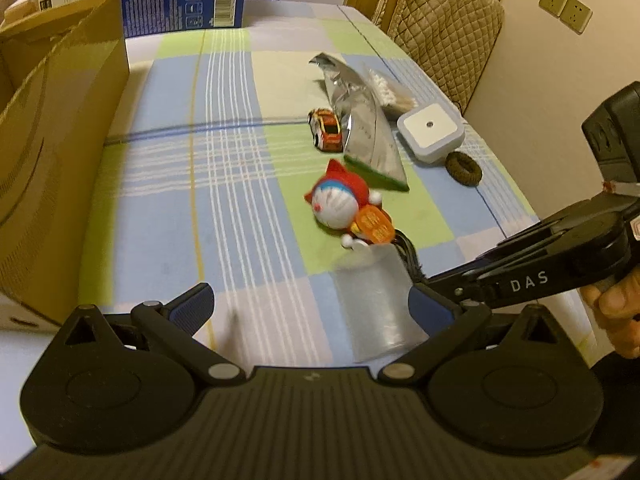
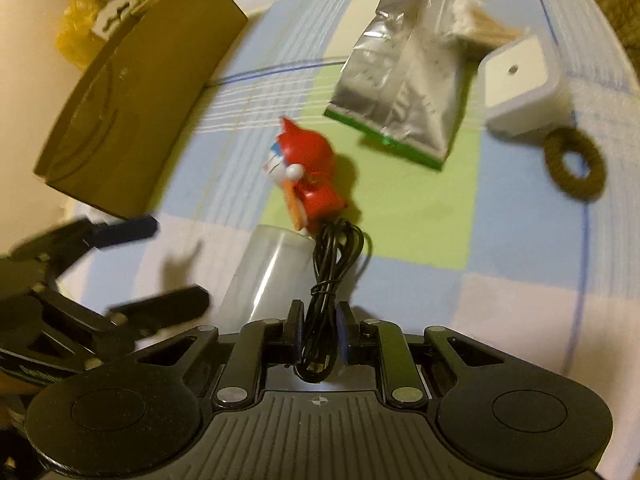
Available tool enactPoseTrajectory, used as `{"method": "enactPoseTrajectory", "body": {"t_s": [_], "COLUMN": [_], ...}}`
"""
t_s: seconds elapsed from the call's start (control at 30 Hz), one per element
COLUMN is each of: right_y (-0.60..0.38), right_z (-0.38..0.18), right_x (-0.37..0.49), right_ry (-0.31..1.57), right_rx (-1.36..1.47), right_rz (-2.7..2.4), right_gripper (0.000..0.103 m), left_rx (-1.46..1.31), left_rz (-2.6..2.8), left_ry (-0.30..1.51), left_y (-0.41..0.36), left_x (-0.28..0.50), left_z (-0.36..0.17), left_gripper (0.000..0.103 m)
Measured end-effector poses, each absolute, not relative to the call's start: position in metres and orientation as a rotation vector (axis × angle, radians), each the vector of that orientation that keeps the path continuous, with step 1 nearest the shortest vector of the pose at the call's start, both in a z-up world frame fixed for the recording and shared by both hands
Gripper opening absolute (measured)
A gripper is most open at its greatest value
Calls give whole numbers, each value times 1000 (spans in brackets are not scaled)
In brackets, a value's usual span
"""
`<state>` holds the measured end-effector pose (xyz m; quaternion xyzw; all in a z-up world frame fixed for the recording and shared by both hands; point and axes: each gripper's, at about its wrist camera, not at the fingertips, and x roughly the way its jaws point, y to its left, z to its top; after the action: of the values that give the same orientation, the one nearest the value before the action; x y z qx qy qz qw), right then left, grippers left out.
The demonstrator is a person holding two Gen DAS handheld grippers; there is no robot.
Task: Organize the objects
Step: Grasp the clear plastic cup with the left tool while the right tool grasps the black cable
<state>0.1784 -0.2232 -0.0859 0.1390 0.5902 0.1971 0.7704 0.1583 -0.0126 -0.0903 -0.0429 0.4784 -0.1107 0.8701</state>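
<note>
Clamped between the blue pads of the right gripper, a bundled black cable tied at its middle hangs just off the checked blue, green and white tablecloth. Its jaws are clenched on that bundle. Touching the cable on its left lies a translucent plastic cup on its side, near the cloth's front edge. The left gripper hovers with jaws spread wide and nothing in them, the cup lying just inside its right finger.

Beyond the cup, a red-and-white cartoon cat figurine lies mid-cloth. Further back sit a small orange toy car, a crumpled silver foil pouch with a green edge, a white square plastic device and a brown knitted hair ring toward the right edge. An open brown cardboard box stands along the left edge.

Judging by this, the cable is being picked up for sorting; the next move likely calls for carrying it across to the box, keeping the loose loops clear of the cup and figurine.
</note>
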Motion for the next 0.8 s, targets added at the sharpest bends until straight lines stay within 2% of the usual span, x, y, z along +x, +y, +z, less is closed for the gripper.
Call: {"method": "enactPoseTrajectory", "body": {"t_s": [0.2, 0.47, 0.57, 0.67, 0.77, 0.8], "right_y": [-232, -248, -253, -254, -249, -246], "right_z": [-81, -74, -74, -72, -70, -70], "right_x": [172, 154, 150, 147, 146, 145], "right_ry": [1237, 1180, 1171, 1156, 1146, 1144], "right_rx": [363, 390, 415, 400, 349, 327], "right_rz": [343, 181, 152, 134, 116, 111], "right_gripper": [9, 9, 9, 10, 17, 20], "left_rx": [-101, -151, -137, -87, -33, -13], "left_rz": [-237, -266, -276, -276, -276, -272], "left_ry": [1012, 1019, 1027, 1038, 1038, 1042], "left_y": [-14, -28, -38, -44, -43, -41], "left_x": [156, 168, 173, 174, 170, 168], "left_z": [-101, -112, -117, -122, -121, -121], "left_gripper": [101, 92, 86, 74, 70, 66]}}
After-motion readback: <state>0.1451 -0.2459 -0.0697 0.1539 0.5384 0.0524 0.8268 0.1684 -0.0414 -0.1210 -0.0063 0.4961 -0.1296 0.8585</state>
